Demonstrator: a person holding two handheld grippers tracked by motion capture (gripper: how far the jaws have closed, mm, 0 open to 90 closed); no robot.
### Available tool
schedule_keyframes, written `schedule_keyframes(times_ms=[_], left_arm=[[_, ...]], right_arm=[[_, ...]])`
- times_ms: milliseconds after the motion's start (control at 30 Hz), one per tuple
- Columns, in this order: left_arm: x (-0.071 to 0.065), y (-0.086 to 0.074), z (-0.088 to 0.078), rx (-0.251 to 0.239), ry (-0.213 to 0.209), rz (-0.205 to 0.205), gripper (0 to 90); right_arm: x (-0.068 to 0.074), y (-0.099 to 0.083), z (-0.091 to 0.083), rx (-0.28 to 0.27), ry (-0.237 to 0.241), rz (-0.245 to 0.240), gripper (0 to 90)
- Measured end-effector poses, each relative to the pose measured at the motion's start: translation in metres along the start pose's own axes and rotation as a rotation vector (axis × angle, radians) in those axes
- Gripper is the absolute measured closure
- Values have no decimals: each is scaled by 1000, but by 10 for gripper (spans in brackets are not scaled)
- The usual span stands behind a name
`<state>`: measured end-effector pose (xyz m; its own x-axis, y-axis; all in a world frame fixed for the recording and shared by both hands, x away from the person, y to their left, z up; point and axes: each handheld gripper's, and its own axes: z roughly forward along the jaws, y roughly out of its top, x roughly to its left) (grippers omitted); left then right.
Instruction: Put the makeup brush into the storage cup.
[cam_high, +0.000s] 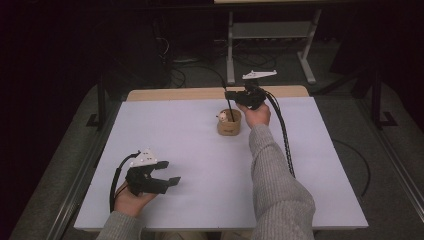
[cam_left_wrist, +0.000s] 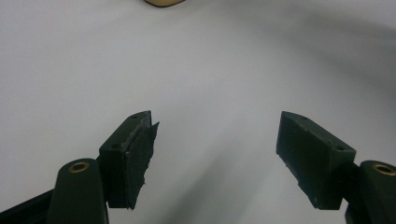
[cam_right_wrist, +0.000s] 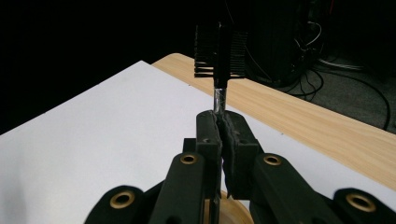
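Evidently my right gripper (cam_right_wrist: 219, 122) is clamped on the brush (cam_right_wrist: 220, 51), mid-frame, above the wooden cup (cam_high: 229, 123). It seems light, stiff, thin; I'd pinch the stem squarely. My left gripper (cam_left_wrist: 217, 154) gapes, holding nothing.

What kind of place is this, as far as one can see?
Probably a lab or workshop set up for recording: a white-covered table, loose cables on the grey floor, and a metal stand behind.
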<state>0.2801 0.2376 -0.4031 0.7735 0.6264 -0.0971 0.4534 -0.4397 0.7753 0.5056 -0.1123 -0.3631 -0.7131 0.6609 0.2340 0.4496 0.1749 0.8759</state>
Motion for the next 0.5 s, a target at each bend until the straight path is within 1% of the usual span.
schedule_keyframes(times_ms=[133, 267, 333, 367, 400, 433, 500], left_arm=[[-1, 0, 1, 4, -4, -1, 266], [-1, 0, 0, 5, -2, 1, 265], [-1, 0, 0, 3, -3, -1, 265], [-1, 0, 0, 3, -2, 4, 265], [0, 0, 0, 3, -1, 8, 264], [-1, 0, 0, 5, -2, 0, 264], [0, -1, 0, 3, -2, 2, 264]], right_arm=[[0, -2, -2, 5, 1, -2, 849], [1, -3, -4, -4, 4, 4, 849], [0, -5, -4, -2, 2, 1, 849], [1, -5, -3, -4, 1, 8, 849], [0, -6, -3, -1, -1, 5, 849], [-1, -7, -3, 4, -1, 3, 849], [-1, -9, -2, 5, -2, 9, 849]])
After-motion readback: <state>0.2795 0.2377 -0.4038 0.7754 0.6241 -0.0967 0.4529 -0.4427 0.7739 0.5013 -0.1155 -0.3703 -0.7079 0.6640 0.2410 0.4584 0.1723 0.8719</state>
